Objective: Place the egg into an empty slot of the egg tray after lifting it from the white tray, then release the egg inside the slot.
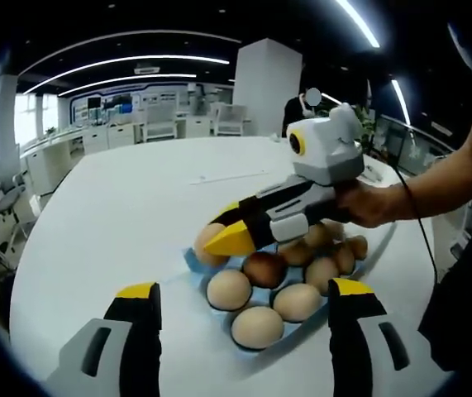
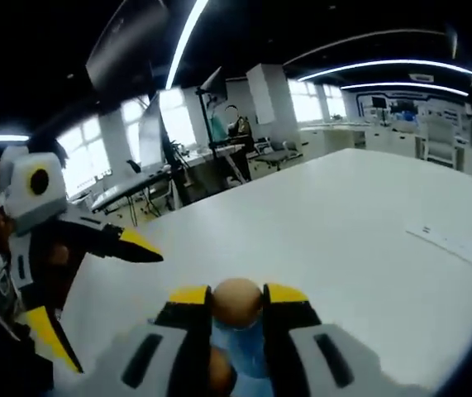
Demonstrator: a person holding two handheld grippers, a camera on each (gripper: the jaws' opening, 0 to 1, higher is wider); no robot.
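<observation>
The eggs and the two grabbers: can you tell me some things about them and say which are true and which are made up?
1. The right gripper is squeezing an egg. True.
2. The left gripper is holding an egg too. False: its jaws stand apart with nothing between them.
3. The eggs lie in a blue egg tray. True.
4. The table is black. False: it is white.
5. A person's hand holds the right gripper. True.
</observation>
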